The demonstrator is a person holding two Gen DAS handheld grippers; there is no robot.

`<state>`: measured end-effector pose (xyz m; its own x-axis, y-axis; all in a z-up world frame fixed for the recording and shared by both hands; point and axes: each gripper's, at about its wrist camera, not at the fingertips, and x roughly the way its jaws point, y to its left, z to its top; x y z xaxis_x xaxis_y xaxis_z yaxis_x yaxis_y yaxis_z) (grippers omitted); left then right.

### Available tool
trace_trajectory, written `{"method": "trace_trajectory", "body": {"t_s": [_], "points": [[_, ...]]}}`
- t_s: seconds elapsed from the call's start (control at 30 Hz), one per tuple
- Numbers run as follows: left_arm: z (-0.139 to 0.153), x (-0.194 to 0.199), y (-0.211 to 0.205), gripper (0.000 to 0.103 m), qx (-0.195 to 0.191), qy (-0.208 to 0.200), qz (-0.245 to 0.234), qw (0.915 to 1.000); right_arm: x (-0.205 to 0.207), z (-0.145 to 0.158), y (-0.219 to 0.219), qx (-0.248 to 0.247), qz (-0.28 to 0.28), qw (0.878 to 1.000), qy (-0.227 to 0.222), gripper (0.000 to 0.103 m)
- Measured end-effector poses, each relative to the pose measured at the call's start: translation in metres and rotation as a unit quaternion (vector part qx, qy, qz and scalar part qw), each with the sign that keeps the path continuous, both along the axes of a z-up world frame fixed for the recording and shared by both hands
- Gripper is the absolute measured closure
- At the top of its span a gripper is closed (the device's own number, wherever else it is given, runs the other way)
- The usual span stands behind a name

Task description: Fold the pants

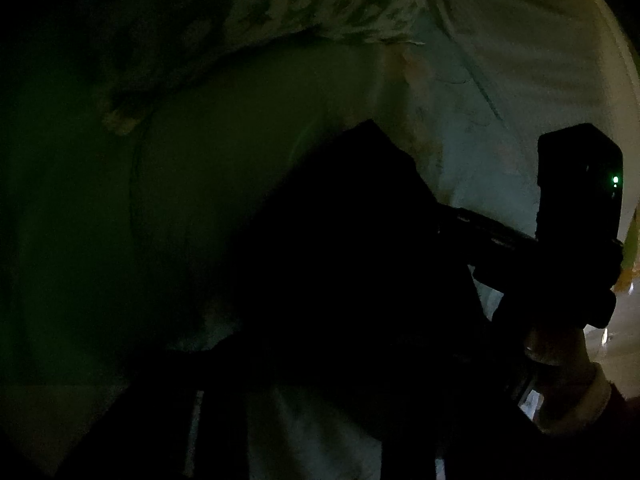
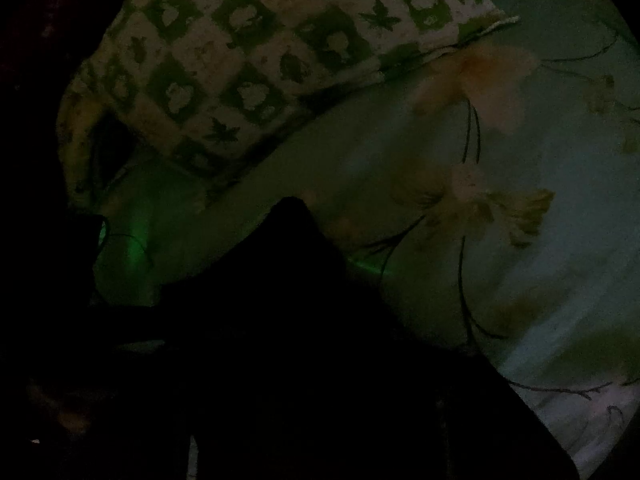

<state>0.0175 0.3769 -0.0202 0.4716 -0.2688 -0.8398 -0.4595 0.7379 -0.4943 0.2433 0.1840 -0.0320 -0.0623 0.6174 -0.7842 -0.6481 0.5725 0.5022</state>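
Pants, a dark, nearly black cloth mass (image 1: 320,248), fill the near middle of my left wrist view, rising to a peaked corner toward the far side, which I read as the fabric being lifted or bunched for a fold over the pale green bedsheet with printed flowers and thin dark stems (image 1: 224,160). At right in this view the right gripper (image 1: 460,224), a black tool with a small green light on its body, reaches into the cloth, held by a hand (image 1: 560,352); its jaws are buried in the dark fabric, so I cannot tell whether they pinch it. My own left gripper's fingers are lost in shadow, so I cannot tell their state either. A green-and-white checked leaf-print pillow (image 1: 320,4) lies far, its edge bounding the working room. In the right wrist view the pants (image 2: 304,320) again cover the near half, peak pointing far, the pillow (image 2: 248,60) far left and open sheet (image 2: 520,240) to the right, which I judge the freest room for laying the fold. The right gripper's fingers are not discernible here.
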Motion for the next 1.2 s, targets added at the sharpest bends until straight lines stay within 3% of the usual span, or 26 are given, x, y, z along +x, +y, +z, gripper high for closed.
{"method": "trace_trajectory", "body": {"t_s": [0.13,0.3,0.6,0.83,1.2], "points": [[0.009,0.01,-0.011,0.085,0.019,-0.013,-0.009,0.9997,-0.005,0.013,-0.01,0.018,-0.011,1.0,0.0,0.079],[0.044,0.005,-0.027,0.085,0.04,-0.048,-0.028,0.9977,-0.01,0.043,-0.033,0.059,-0.034,0.998,-0.004,0.079],[0.101,-0.001,-0.077,0.086,0.061,-0.105,-0.087,0.9888,-0.039,0.11,-0.107,0.117,-0.072,0.989,-0.048,0.079],[0.128,0.004,-0.133,0.086,0.08,-0.13,-0.148,0.9772,-0.064,0.126,-0.17,0.146,-0.128,0.979,-0.057,0.079],[0.135,0.008,-0.248,0.086,0.096,-0.138,-0.272,0.9476,-0.131,0.126,-0.28,0.168,-0.242,0.954,-0.063,0.08]]}}
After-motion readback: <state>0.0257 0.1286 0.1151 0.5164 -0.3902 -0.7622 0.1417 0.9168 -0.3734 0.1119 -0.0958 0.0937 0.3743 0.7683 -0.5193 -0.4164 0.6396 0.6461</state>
